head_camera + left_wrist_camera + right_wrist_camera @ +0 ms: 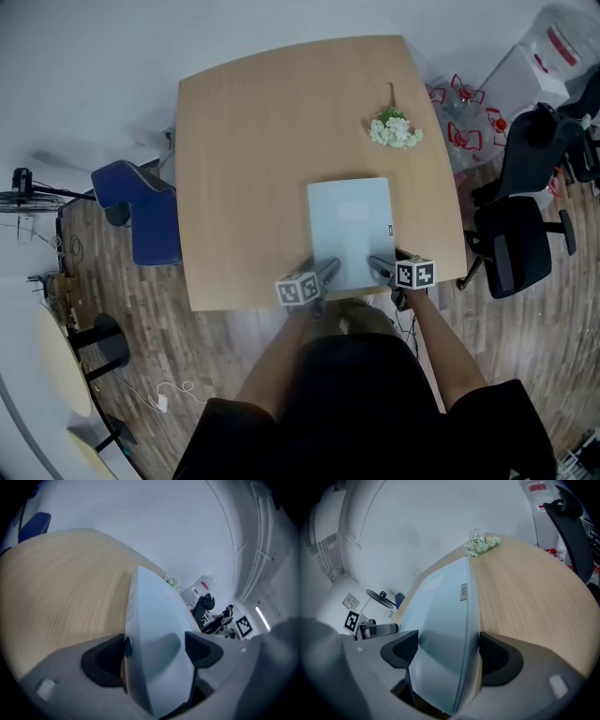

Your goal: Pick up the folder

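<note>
A pale blue folder (352, 230) lies flat on the wooden table (262, 141), near its front edge. My left gripper (326, 273) is at the folder's near left corner and my right gripper (381, 265) at its near right corner. In the left gripper view the folder (154, 616) runs between the wide-apart jaws of the left gripper (157, 651). In the right gripper view the folder (440, 606) likewise sits between the spread jaws of the right gripper (447, 651). Both grippers are open, and I see neither pair of pads clamped on the folder.
A small bunch of white flowers (395, 129) lies on the table beyond the folder. A blue chair (141, 211) stands at the table's left, a black office chair (516, 239) at its right. Water bottles and red racks (464, 112) are at the back right.
</note>
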The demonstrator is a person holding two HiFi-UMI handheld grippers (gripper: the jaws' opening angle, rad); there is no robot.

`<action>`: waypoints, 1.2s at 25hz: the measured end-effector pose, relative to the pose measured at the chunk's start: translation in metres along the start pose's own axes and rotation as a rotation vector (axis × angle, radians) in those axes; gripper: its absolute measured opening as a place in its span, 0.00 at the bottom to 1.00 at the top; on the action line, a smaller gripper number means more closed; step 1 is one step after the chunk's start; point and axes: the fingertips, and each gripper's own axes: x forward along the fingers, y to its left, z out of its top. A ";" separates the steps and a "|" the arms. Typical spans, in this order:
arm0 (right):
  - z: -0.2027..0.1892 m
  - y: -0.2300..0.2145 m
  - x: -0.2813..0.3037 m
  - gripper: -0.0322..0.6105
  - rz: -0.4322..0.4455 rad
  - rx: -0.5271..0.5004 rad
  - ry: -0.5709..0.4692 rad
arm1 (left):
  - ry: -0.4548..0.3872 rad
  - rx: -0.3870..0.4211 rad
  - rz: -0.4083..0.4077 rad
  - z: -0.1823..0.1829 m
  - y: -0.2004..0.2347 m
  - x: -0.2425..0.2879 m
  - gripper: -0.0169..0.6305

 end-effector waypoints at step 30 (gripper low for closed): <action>0.040 0.066 -0.051 0.66 0.042 -0.149 -0.161 | -0.135 0.181 -0.040 0.054 -0.051 -0.059 0.64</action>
